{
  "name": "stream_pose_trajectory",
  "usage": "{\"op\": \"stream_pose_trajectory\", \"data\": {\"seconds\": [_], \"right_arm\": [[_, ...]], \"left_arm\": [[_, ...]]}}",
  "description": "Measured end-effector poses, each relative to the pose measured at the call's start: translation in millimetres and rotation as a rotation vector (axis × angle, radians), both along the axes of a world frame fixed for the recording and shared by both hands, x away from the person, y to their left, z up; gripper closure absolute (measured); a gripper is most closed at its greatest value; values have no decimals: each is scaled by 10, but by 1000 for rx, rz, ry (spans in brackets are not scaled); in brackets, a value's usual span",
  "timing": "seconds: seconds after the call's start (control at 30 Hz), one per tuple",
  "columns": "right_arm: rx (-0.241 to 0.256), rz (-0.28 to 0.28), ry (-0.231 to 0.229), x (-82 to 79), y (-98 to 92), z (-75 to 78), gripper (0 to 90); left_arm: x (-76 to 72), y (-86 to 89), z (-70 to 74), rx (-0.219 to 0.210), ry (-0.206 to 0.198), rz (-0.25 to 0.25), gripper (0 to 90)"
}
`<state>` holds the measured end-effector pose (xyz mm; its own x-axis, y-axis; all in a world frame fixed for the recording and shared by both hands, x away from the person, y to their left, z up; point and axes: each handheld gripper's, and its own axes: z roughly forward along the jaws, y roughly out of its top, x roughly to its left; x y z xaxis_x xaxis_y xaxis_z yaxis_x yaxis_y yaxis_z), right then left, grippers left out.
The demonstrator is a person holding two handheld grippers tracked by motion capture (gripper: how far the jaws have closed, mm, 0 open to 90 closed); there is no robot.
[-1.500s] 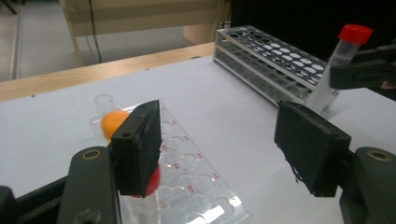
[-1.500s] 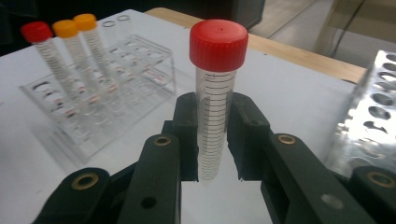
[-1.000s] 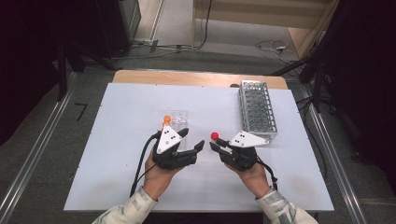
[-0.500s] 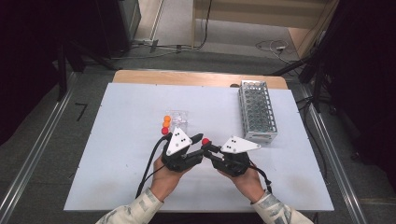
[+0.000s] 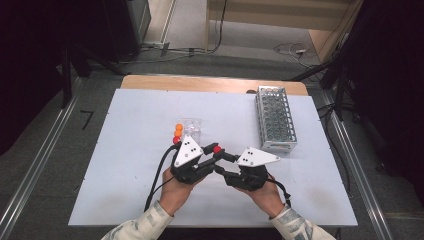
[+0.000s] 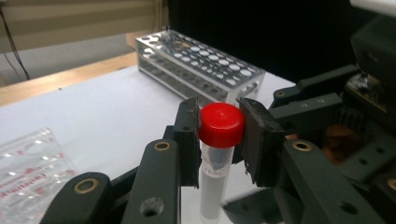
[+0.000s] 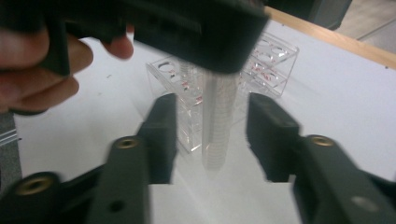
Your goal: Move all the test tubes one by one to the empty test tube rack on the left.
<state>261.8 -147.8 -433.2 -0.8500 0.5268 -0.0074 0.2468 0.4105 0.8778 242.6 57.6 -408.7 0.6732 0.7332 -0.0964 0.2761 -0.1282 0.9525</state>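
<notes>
Black grippers (image 5: pixel 216 159), seemingly patterned pale sleeves (image 5: pixel 150 225)

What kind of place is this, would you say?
Probably a lab-style test bench set up for recording. A red-capped sample tube is clamped in the left gripper, a metal tube rack and a small clear rack stand on the white table, and cables run across the floor behind.

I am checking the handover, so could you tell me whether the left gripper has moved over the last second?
Yes. The left gripper has moved right and nearer the person, away from the small clear rack.
</notes>
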Motion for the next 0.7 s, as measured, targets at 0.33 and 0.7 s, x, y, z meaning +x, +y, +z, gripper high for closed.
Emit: {"op": "stream_pose_trajectory", "data": {"seconds": [0.33,0.7], "right_arm": [[10,-49,28,84,-178,1,324],[7,-76,26,113,-244,-9,329]], "left_arm": [[-10,337,202,-38,-18,89,694],[-10,588,280,-45,-25,164,695]]}}
